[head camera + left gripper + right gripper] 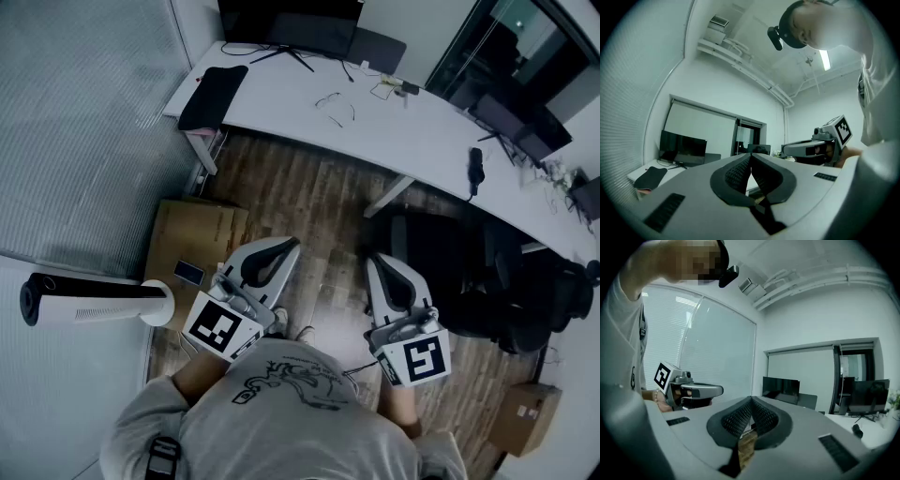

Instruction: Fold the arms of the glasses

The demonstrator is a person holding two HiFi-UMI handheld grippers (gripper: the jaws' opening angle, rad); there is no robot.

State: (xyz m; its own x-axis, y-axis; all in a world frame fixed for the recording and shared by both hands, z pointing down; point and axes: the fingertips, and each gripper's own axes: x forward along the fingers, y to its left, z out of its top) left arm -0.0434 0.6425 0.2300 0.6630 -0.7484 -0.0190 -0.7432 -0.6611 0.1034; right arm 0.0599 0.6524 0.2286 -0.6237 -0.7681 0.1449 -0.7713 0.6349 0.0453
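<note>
The thin wire-framed glasses (330, 98) lie on the long white desk (422, 141), too small to tell how their arms sit; the grey left gripper (289, 244) and grey right gripper (371, 260) hang well short of that desk, jaws pressed together on nothing, probably because the approach has not begun.
</note>
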